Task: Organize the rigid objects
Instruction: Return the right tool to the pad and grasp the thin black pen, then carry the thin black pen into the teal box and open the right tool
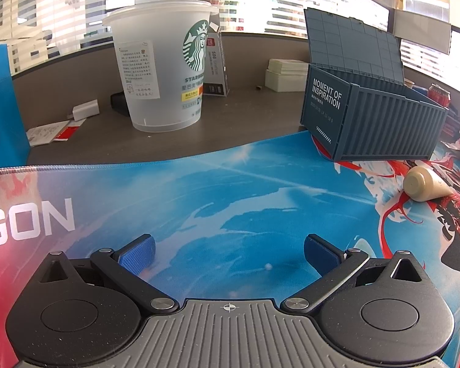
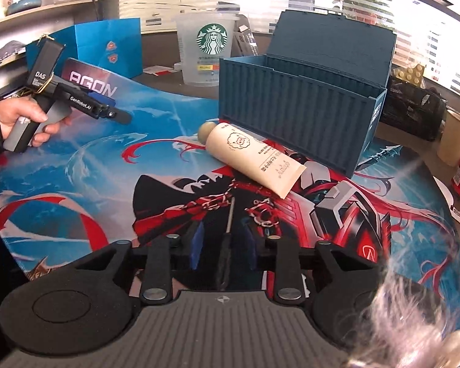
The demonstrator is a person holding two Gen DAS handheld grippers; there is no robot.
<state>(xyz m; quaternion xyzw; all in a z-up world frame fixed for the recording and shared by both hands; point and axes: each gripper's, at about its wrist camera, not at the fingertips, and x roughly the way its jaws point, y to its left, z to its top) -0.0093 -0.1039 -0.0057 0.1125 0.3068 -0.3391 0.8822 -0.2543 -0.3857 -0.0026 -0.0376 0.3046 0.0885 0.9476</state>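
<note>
The left gripper [image 1: 228, 253] hangs low over the printed desk mat [image 1: 199, 190] with its blue pads spread wide and nothing between them. Ahead of it to the left a frosted Starbucks cup [image 1: 162, 67] stands on the bare desk; ahead to the right sits the blue container box [image 1: 374, 122], lid raised, and just short of the box lies a cream tube [image 1: 426, 185] on its side. The right gripper [image 2: 224, 245] has its pads drawn close around a thin screwdriver [image 2: 228, 239], whose metal shaft points forward toward the tube [image 2: 254, 156]. That tube rests diagonally just ahead, touching the front of the box [image 2: 294, 107]. Far left, a hand [image 2: 24, 119] grips the other tool's handle.
</note>
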